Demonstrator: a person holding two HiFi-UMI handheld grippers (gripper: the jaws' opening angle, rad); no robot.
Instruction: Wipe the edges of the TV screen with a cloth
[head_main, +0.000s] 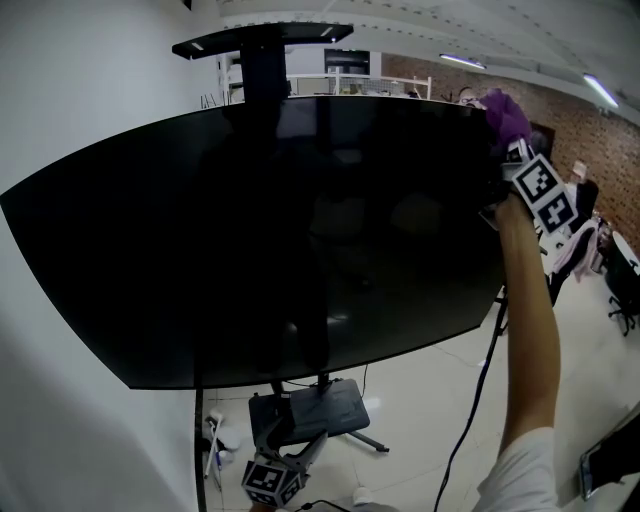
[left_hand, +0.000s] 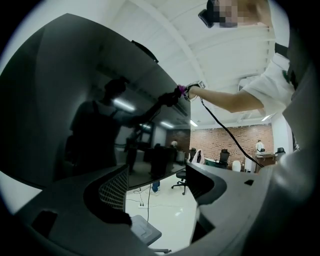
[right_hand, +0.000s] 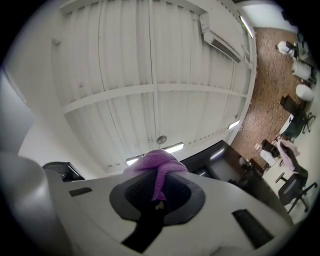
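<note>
Head cam sits close to the TV screen (head_main: 250, 240), facing it pretty much square, so the screen fills most of the frame. The left tongs (left_hand: 156, 176) cam rides low and tilts up along the screen, catching the right tongs (left_hand: 187, 91) mid-frame; head view has them upper right. The right tongs cam points at the ceiling (right_hand: 150, 75). The brick wall (right_hand: 265, 75) shows in all three.

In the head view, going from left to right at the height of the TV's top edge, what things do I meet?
white wall → large black TV screen → purple cloth → red brick wall
</note>
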